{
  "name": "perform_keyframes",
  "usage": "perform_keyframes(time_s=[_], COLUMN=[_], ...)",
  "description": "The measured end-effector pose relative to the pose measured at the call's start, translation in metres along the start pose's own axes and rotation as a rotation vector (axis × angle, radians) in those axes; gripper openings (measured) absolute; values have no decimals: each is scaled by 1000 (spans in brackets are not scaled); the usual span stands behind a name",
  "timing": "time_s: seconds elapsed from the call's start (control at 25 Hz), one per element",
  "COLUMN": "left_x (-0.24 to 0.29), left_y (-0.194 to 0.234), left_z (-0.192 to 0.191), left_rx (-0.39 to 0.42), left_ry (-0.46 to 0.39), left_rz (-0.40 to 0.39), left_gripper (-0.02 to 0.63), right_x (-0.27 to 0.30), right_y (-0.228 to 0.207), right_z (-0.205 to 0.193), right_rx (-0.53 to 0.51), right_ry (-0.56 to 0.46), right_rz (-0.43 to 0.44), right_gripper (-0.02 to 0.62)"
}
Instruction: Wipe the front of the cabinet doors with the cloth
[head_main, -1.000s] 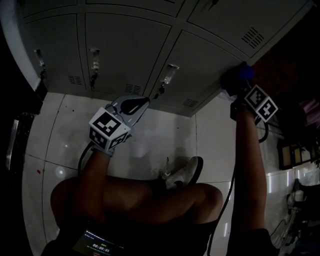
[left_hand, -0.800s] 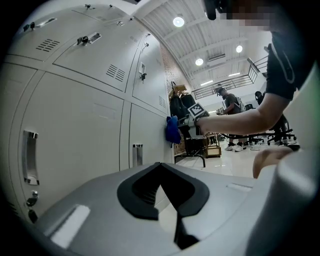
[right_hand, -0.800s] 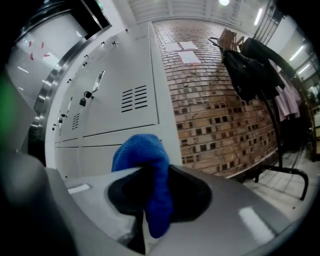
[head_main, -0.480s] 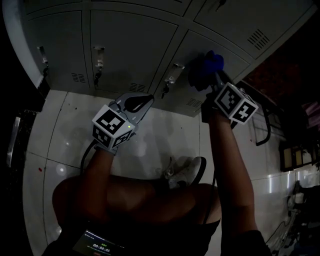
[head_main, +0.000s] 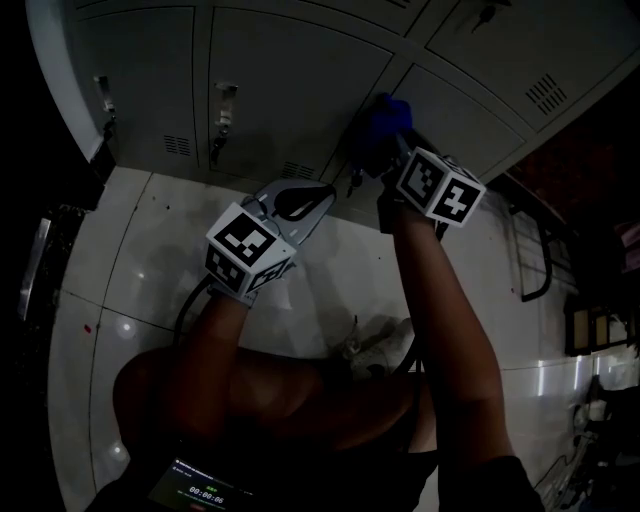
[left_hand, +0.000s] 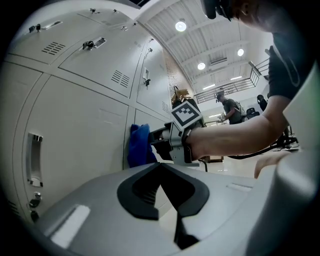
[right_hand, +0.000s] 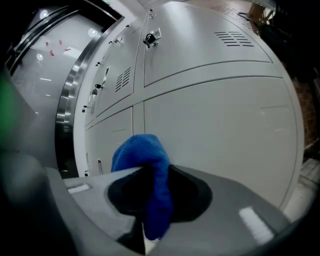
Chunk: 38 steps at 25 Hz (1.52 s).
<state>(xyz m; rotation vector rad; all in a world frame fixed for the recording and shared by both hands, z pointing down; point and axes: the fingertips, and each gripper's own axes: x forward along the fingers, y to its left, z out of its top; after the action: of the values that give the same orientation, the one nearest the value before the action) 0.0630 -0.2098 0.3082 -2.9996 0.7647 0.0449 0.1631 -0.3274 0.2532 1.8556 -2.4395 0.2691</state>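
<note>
Currently: right tool (head_main: 386, 158) is clamped on the blue cloth (head_main: 380, 122). In the right gripper view the cloth (right_hand: 142, 150) sits pinched between the jaws of the right tool (right_hand: 150, 172), with a bunched fold standing up past the tips and a strip hanging down between the dark pads.

Cloth position: at the front of the grey cabinet doors (head_main: 290, 80), low on the bank, near the seam between two doors. In the left gripper view the cloth (left_hand: 139, 145) appears to touch the door face (left_hand: 80, 130), with the right tool (left_hand: 161, 141) behind it and the forearm reaching in from the right.

Left tool (head_main: 318, 198): jaws together, nothing between them. In its own view the left tool (left_hand: 161, 167) shows the pads meeting along one seam. It is held clear of the doors, to the left of the right tool and lower, over the floor (head_main: 130, 260).

Doors: flat grey panels (right_hand: 215, 130), each with a slotted vent (head_main: 545, 95) and a small latch (head_main: 225, 105). A vertical pull handle (left_hand: 34, 160) shows on the nearest door in the left gripper view.

Surroundings: pale glossy tiled floor. The person's bent legs and one shoe (head_main: 375, 350) lie below the arms. A lit screen (head_main: 200, 490) sits at the bottom edge of the head view. Scene is dim in that view.
</note>
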Motion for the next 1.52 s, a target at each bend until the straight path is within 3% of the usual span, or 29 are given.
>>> perform_keyframes(time_s=[0.4, 0.68, 0.88, 1.04, 1.32, 1.52], left_x=[1, 3, 4, 5, 5, 5], left_y=[-3, -4, -5, -6, -4, -4], left_z=[-5, -9, -11, -12, -12, -12], left_rx=[9, 14, 16, 21, 17, 19], left_ry=[19, 33, 40, 43, 45, 45], left_rz=[-6, -12, -13, -17, -11, -11], left_gripper=[0, 0, 0, 0, 0, 0], right_x=[-28, -64, -91, -111, -127, -122], right_y=[-55, -125, -175, -213, -234, -190], right_z=[-2, 0, -1, -3, -3, -2], right_rx=[13, 13, 91, 89, 123, 82], right_ry=[8, 8, -9, -25, -51, -64], right_rz=[-70, -188, -274, -356, -390, -318], right_gripper=[77, 77, 77, 77, 77, 77])
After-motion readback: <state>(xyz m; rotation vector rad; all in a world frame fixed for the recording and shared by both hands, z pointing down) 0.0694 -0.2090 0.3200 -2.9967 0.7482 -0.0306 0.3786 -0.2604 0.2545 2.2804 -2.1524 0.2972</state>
